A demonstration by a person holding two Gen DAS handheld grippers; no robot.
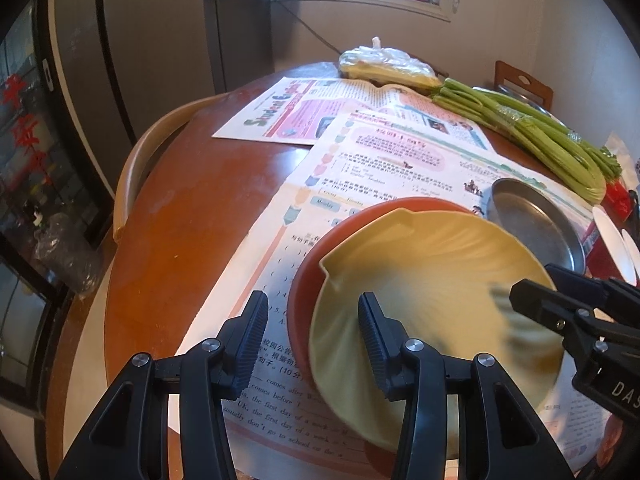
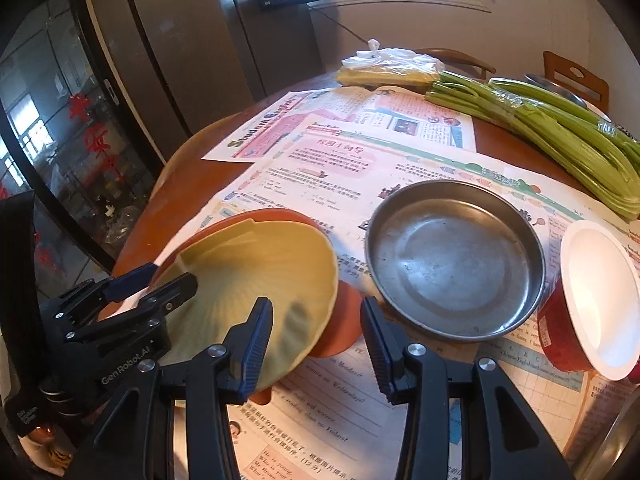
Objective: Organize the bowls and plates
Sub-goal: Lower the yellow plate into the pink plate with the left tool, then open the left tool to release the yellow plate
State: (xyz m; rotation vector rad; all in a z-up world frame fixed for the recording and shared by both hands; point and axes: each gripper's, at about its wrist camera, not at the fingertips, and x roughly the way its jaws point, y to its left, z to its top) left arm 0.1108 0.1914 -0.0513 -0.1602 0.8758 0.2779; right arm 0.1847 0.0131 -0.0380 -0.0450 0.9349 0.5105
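A pale yellow ribbed bowl (image 1: pixel 432 272) (image 2: pixel 256 264) lies tilted inside an orange bowl (image 1: pixel 302 276) (image 2: pixel 280 214) on newspaper. My left gripper (image 1: pixel 313 304) (image 2: pixel 170 276) straddles their left rims. One finger is inside the yellow bowl, the other outside the orange wall with paper showing in the gap, so it is open. My right gripper (image 2: pixel 316 306) (image 1: pixel 530 280) clamps the right side, one pad on the yellow inner wall and one against the orange outer wall. A steel plate (image 2: pixel 452 260) (image 1: pixel 536 228) sits just right of them. A red bowl with a white inside (image 2: pixel 596 300) lies tilted beside it.
Newspapers (image 1: pixel 380 160) cover much of the round wooden table (image 1: pixel 180 208). Celery stalks (image 2: pixel 560 136) and a bagged yellow food (image 1: pixel 384 64) lie at the far side. A curved chair back (image 1: pixel 160 140) stands at the table's left edge, with dark cabinets beyond.
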